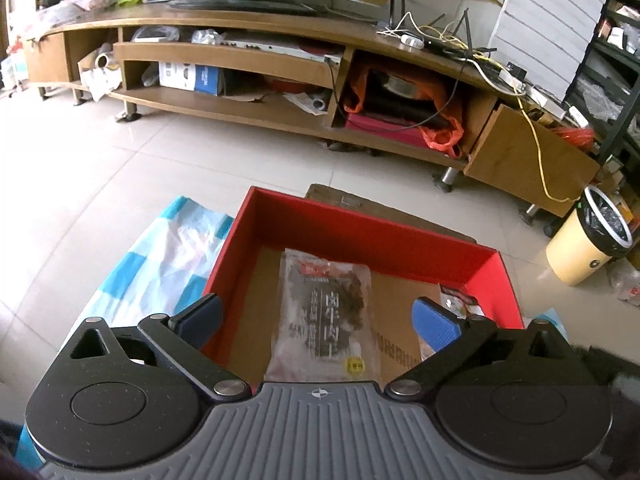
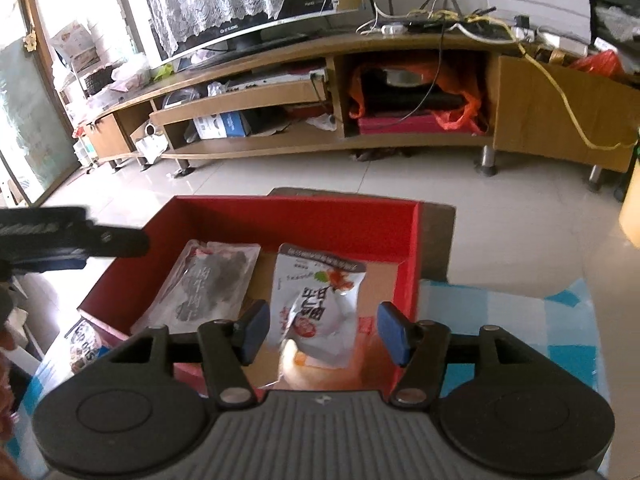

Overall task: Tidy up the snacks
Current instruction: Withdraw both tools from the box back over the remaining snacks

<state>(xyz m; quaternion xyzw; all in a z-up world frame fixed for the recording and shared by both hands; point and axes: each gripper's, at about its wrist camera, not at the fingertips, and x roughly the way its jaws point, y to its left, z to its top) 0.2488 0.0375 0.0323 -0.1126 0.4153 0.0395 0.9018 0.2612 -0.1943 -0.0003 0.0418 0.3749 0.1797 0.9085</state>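
Observation:
A red box (image 1: 360,236) with a brown cardboard floor stands on the floor in front of me. A clear packet of dark dried meat (image 1: 320,280) lies flat inside it. My left gripper (image 1: 318,314) hangs over that packet, open wide, with neither pad touching it. In the right wrist view the same packet (image 2: 212,280) lies in the left half of the box (image 2: 300,220). A white and orange snack bag (image 2: 316,300) sits crumpled between the pads of my right gripper (image 2: 325,326), which stands open with a gap on both sides of the bag. The left gripper's finger (image 2: 72,236) juts in from the left.
A blue and white checked cloth (image 1: 160,256) lies under and beside the box, and flat cardboard (image 1: 360,200) shows behind it. Another snack packet (image 2: 84,344) lies outside the box's left wall. A long wooden TV stand (image 1: 280,112) crosses the background. A cream waste bin (image 1: 584,248) stands right.

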